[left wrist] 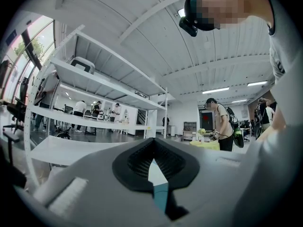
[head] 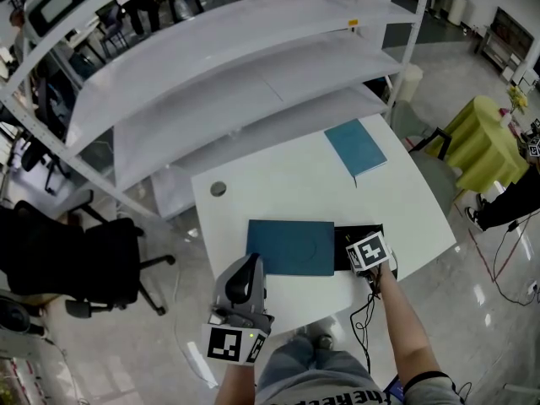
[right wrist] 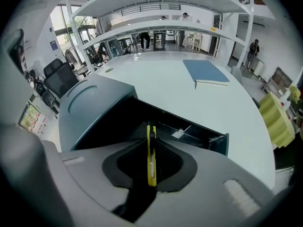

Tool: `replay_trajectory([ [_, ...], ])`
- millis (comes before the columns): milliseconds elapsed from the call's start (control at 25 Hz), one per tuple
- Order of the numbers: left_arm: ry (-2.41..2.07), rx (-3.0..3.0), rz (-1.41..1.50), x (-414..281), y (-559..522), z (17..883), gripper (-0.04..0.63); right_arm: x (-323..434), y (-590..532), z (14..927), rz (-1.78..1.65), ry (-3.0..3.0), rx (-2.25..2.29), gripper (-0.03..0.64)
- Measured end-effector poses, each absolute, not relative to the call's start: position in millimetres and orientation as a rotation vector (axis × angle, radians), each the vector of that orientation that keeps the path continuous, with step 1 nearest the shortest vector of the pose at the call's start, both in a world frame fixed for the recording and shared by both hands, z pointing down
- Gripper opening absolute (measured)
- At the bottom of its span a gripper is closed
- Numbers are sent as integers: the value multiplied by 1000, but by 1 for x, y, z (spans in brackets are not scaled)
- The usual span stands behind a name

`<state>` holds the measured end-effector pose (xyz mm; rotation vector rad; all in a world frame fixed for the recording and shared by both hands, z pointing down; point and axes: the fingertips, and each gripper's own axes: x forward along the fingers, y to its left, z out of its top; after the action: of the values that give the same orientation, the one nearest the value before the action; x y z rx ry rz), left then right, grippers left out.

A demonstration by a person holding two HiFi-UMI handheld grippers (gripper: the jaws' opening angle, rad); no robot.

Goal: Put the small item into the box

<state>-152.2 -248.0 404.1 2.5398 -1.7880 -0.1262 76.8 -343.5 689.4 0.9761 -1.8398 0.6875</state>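
Note:
A teal box [head: 291, 247] lies near the front of the white table [head: 278, 188], with its black inner tray [head: 341, 252] pulled out to the right. My right gripper [head: 369, 253] hovers over that tray. In the right gripper view my right gripper [right wrist: 150, 148] is shut on a thin yellow and black cutter [right wrist: 151, 164], held edge-on just above the open black tray [right wrist: 189, 132], and the teal box [right wrist: 94, 108] sits to the left. My left gripper [head: 244, 283] is at the table's front edge, left of the box. Its jaws [left wrist: 154, 163] are shut with nothing in them.
A teal notebook [head: 355, 148] lies at the table's far right, and a small grey disc [head: 218, 189] lies at the far left. White shelving [head: 236, 83] stands behind the table. A black office chair [head: 93, 264] is on the left and a yellow-green covered table [head: 488, 142] on the right.

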Motion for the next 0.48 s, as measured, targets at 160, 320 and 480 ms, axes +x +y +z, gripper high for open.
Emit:
replay_trajectory([
  [160,-1790,2535,-122,-155,-247,404,18,78,-342,691,706,-1831,985,57],
  [320,-1793,2530,-125,-156,-246,406,18,77,-343,691,715,-1838,987,58],
  [480,-1791,2532,-121,-155,-246,406,18,78,-344,692,716,-1832,1006,60],
])
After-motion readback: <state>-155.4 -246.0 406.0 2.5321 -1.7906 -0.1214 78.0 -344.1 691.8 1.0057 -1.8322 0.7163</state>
